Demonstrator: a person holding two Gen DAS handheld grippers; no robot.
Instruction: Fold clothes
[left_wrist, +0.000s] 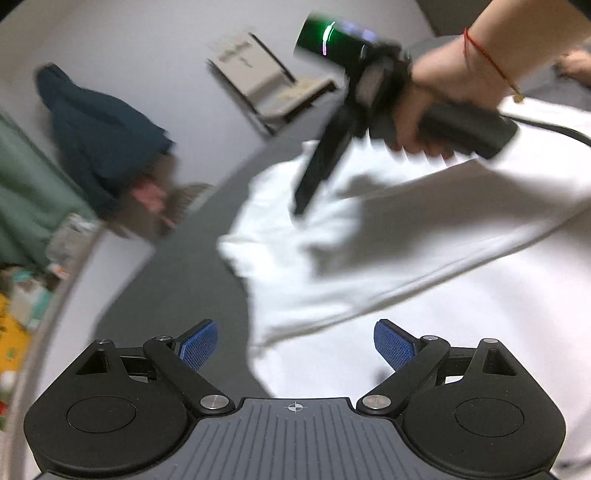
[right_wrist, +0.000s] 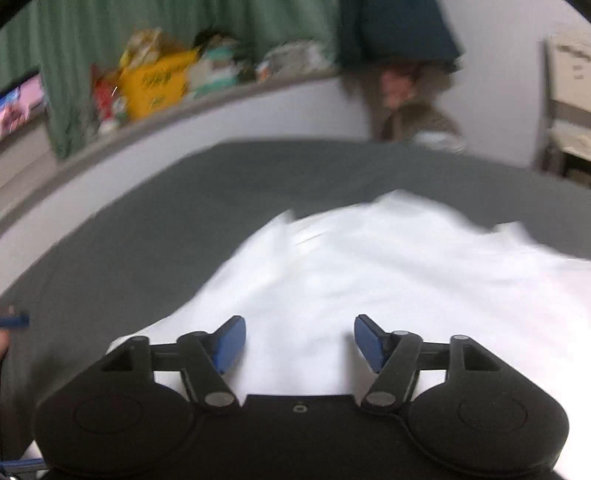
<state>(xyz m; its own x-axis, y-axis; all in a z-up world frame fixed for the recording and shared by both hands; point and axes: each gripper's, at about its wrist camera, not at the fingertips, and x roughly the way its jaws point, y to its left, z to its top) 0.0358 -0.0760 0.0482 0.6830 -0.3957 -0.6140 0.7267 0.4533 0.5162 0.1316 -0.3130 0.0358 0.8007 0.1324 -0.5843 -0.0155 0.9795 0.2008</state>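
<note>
A white garment (left_wrist: 406, 258) lies spread and rumpled on a dark grey bed cover (left_wrist: 177, 314). My left gripper (left_wrist: 295, 343) hovers over its near edge, blue pads wide apart and nothing between them. In the left wrist view a hand (left_wrist: 424, 110) holds my right gripper (left_wrist: 303, 199) with its fingers pointing down at the far part of the cloth. The right wrist view shows the right gripper (right_wrist: 299, 339) open above the white garment (right_wrist: 369, 277), with no cloth between its pads. Both views are blurred.
A white wall rims the grey cover (right_wrist: 184, 206). On the ledge behind it stand a yellow bag (right_wrist: 155, 85) and other packages, before a green curtain (right_wrist: 92, 33). A dark blue garment (left_wrist: 99, 133) hangs at the back. A cardboard box (left_wrist: 251, 70) stands nearby.
</note>
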